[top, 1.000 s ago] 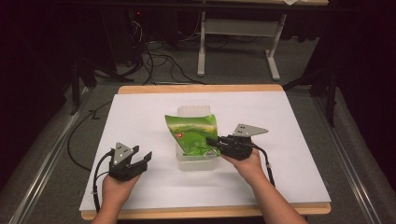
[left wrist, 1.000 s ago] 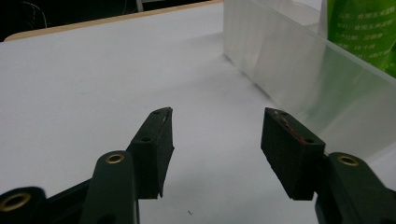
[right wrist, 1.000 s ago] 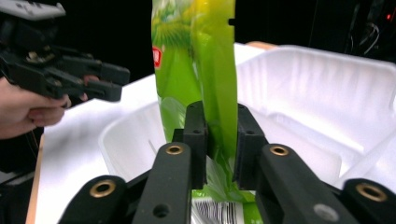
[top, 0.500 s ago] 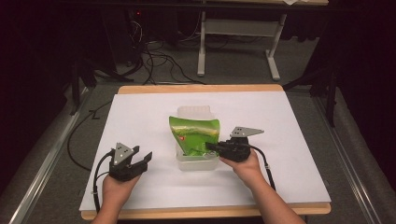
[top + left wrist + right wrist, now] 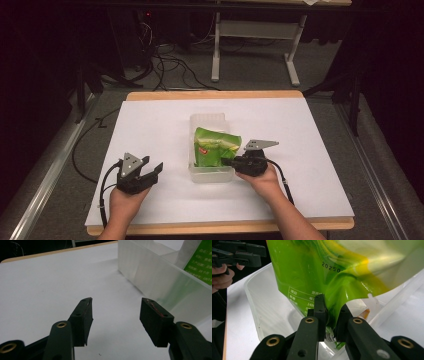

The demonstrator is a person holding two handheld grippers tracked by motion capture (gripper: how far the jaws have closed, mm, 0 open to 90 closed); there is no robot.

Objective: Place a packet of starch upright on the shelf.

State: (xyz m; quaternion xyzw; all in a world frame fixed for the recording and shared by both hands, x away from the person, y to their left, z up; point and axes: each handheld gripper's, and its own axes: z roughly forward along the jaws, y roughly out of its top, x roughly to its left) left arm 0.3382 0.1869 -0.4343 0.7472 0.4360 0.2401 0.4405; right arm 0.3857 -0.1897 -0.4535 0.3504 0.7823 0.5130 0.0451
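- A green snack bag (image 5: 216,147) sits partly inside a clear plastic bin (image 5: 210,175) at the middle of the white tabletop (image 5: 310,130), its upper part rising above the bin's rim and leaning toward the right side.
- In the right gripper view the green snack bag (image 5: 317,272) shows glossy yellow-green print, a white panel of small text and a stamped number near its top, with the bin's translucent wall (image 5: 259,302) curving beneath it.
- The right tool (image 5: 231,162), held by the person's right hand (image 5: 265,180) just right of the bin, is clamped on the bag's lower right edge; the right gripper view shows its two black jaws pressed together on the bag's film (image 5: 330,326).
- A grey three-cornered plate stands on top of the right tool, and a black cable trails from it toward the near edge of the tabletop.
- The left tool (image 5: 150,170), in the person's left hand (image 5: 125,200), rests near the left front of the tabletop, well apart from the bag and pointing toward the bin.
- In the left gripper view the left tool (image 5: 116,312) has its jaws spread wide with bare white tabletop between them, and the bin's frosted wall (image 5: 155,282) lies just ahead to the right.
- Beyond the far edge of the tabletop, a grey floor carries loose black cables (image 5: 170,65) and the legs of a white stand (image 5: 250,45).
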